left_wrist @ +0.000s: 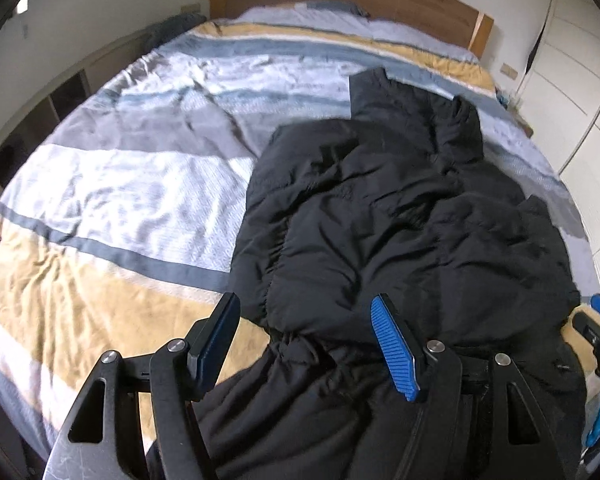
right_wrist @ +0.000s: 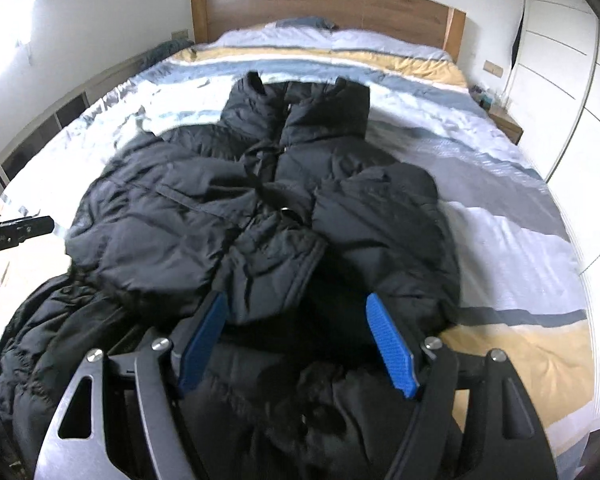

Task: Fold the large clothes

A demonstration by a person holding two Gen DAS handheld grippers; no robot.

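My 2 pairs of ribbed blue jaws gape empty over the puffy black quilted jacket (right_wrist: 260, 208) on the striped, wrinkled bed (left_wrist: 112, 184).

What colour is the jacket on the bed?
Black. The jacket shows best in the right wrist view.

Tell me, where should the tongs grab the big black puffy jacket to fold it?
Probably the bottom hem of the black jacket, coming from the foot of the bed. The collar points toward the headboard and the hem lies nearest both tongs, bunched into ridges that are easy to pinch. The right tongs and left tongs hover open over it.
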